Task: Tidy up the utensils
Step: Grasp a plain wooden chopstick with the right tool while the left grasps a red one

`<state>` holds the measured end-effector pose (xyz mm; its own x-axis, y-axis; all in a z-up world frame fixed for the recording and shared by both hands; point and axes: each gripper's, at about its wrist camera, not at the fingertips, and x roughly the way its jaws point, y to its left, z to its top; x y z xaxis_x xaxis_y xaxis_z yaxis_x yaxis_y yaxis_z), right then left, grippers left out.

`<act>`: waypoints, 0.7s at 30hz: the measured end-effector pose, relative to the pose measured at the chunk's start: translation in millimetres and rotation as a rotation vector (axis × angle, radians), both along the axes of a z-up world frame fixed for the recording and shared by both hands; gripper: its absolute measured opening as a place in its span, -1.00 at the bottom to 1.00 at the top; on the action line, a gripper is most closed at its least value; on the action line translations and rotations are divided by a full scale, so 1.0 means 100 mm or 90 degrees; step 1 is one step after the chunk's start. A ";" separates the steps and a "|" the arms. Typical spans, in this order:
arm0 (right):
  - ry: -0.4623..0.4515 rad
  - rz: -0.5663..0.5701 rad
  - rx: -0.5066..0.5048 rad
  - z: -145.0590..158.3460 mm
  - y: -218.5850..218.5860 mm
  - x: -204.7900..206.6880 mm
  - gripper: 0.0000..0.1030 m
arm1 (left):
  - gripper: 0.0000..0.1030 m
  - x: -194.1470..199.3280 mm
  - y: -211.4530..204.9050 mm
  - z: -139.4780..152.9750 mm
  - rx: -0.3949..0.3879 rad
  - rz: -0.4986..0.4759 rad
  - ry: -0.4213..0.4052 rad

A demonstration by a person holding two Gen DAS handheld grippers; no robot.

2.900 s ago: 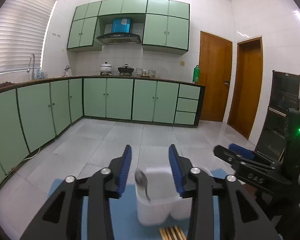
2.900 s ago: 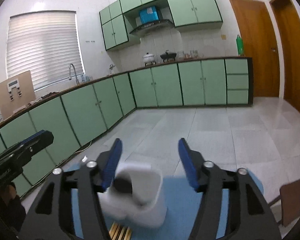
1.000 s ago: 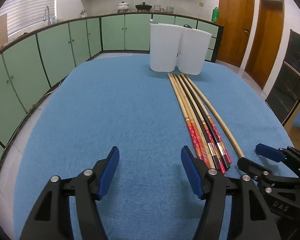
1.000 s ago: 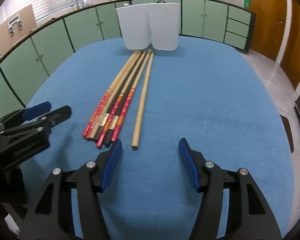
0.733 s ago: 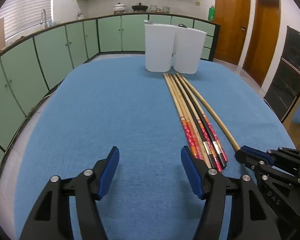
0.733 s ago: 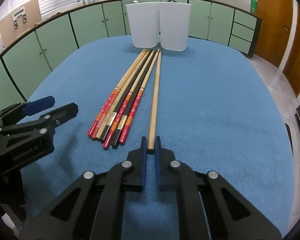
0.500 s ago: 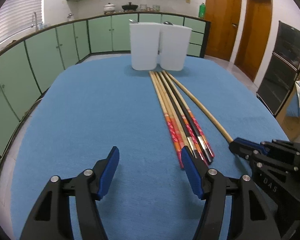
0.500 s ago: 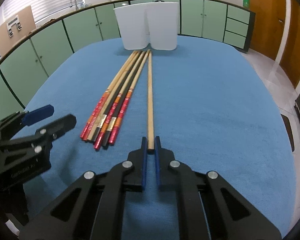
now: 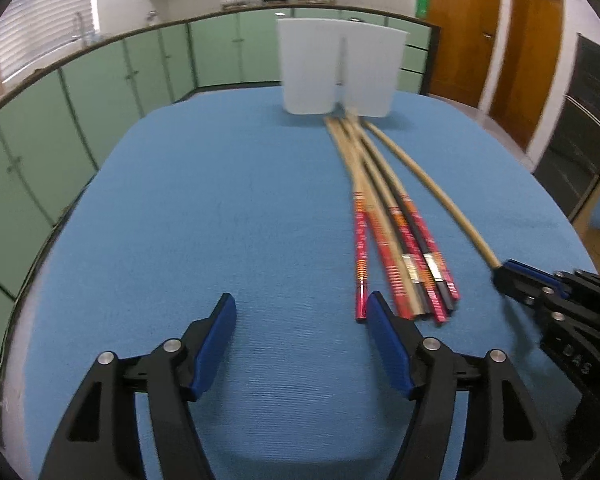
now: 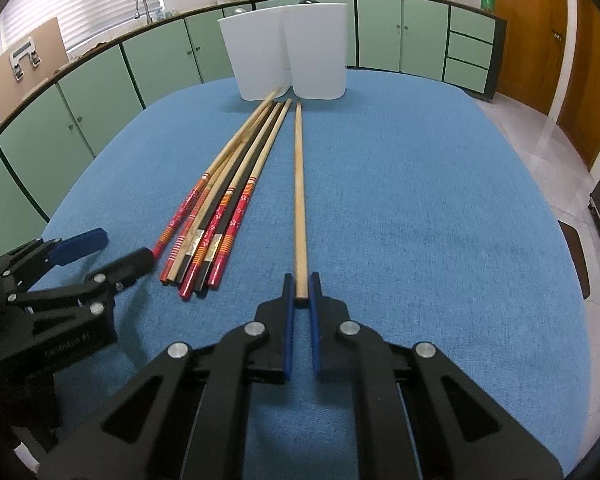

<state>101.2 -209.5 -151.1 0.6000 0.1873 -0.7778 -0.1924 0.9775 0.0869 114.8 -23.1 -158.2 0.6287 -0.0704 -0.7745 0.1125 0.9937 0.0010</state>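
One plain wooden chopstick is pinched at its near end by the right gripper jaws, lying on the blue desk beside the chopstick bundle, while the left gripper jaws are spread wide, nothing gripped.

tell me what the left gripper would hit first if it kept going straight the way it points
Probably nothing soon: the open left gripper faces bare blue cloth. The bundle of chopsticks lies just right of its line, and the white holder stands further on.

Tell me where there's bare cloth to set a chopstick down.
Bare: the blue cloth right of the plain chopstick, and left of the chopstick bundle. Crowded: the bundle up to the white holder.
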 end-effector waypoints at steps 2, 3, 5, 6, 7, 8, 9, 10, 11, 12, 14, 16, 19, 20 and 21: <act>-0.001 0.000 -0.001 0.00 0.00 -0.01 -0.87 | 0.31 0.00 0.03 0.00 -0.003 0.005 0.000; -0.002 0.000 -0.001 0.00 -0.01 -0.01 -0.87 | 0.30 -0.01 0.04 0.00 -0.005 0.004 0.000; -0.001 0.000 0.001 0.00 -0.01 -0.01 -0.87 | 0.30 0.00 0.02 0.00 -0.001 -0.002 0.002; -0.001 0.001 0.003 0.00 -0.02 -0.01 -0.86 | 0.29 0.00 0.01 -0.01 0.002 -0.006 0.003; -0.001 0.001 0.004 0.00 -0.02 -0.01 -0.86 | 0.30 0.00 0.00 -0.02 0.006 -0.010 0.004; -0.001 0.001 0.004 -0.01 -0.02 -0.01 -0.86 | 0.30 0.00 -0.01 -0.02 0.009 -0.012 0.004; -0.001 0.001 0.003 -0.01 -0.01 -0.01 -0.85 | 0.30 0.01 -0.02 -0.02 0.008 -0.013 0.005; -0.001 0.002 0.002 -0.01 -0.01 -0.01 -0.85 | 0.30 0.01 -0.01 -0.02 0.007 -0.014 0.006; -0.001 0.002 0.000 -0.01 -0.01 -0.01 -0.85 | 0.30 0.01 -0.01 -0.02 0.005 -0.014 0.006; -0.002 0.002 -0.003 -0.01 0.00 -0.01 -0.85 | 0.29 0.03 -0.01 -0.02 0.003 -0.015 0.007; -0.003 0.003 -0.007 -0.01 0.01 -0.01 -0.85 | 0.22 0.03 -0.02 -0.02 0.004 -0.019 0.005; -0.003 0.003 -0.007 -0.01 0.02 -0.01 -0.85 | -0.02 0.02 -0.05 -0.02 0.003 -0.030 0.003; -0.002 0.004 -0.003 -0.01 0.01 -0.01 -0.85 | -0.34 0.00 -0.13 -0.01 -0.001 -0.048 0.001; -0.002 0.004 -0.002 -0.01 0.00 -0.01 -0.85 | -0.38 0.00 -0.15 -0.01 -0.001 -0.050 0.000; -0.002 0.004 -0.002 -0.01 0.00 -0.01 -0.85 | -0.49 0.00 -0.17 -0.01 -0.003 -0.052 0.000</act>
